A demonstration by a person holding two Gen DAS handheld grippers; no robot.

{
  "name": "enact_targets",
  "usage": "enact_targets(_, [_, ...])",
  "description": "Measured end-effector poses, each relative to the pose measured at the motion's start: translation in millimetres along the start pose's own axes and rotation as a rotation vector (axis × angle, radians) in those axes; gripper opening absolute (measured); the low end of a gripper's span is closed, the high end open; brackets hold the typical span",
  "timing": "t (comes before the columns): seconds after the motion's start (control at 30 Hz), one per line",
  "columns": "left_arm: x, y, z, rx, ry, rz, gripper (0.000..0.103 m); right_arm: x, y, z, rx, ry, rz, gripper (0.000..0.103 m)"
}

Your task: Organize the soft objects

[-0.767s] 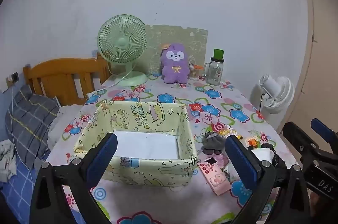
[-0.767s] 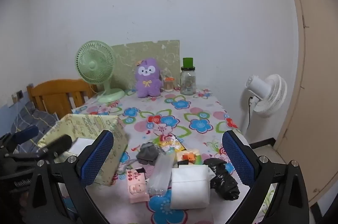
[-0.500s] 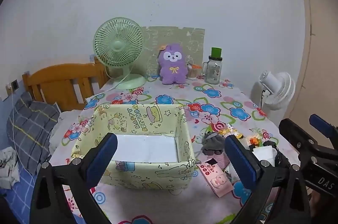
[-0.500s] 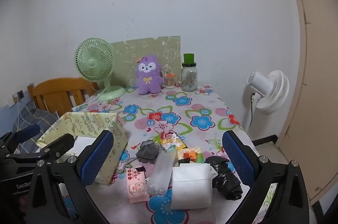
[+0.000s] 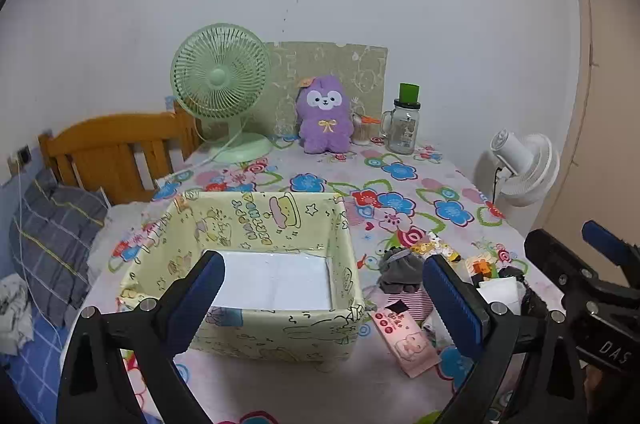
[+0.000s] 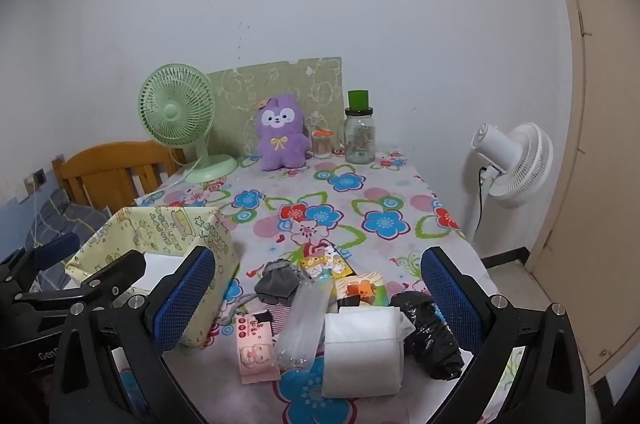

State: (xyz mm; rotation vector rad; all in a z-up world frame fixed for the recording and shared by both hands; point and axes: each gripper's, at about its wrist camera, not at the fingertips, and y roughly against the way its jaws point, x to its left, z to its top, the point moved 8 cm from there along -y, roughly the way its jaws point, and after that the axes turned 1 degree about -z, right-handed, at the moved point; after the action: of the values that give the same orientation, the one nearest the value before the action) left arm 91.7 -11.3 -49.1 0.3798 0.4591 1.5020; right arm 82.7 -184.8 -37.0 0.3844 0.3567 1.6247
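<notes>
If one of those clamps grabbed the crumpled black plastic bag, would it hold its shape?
Probably not. The black plastic bag lies crumpled and creased, so it should flop and sag. Its glossy film looks slippery and light. It touches the white folded pack, which might shift too.

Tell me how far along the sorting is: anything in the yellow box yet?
Nothing looks done: the yellow box shows only its white bottom. Nothing is in hand; left gripper and right gripper both stand open and empty. Left to do: the pile beside the box, including the grey pouch, white pack and black bag.
</notes>
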Motion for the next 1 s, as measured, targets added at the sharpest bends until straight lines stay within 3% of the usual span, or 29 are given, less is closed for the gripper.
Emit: enact_targets(1.0, [-0.5, -6.2, -6.8, 0.008, -0.027, 0.018, 0.100, 1.0, -7.9, -6.0, 0.027, 0.002, 0.002, 0.103])
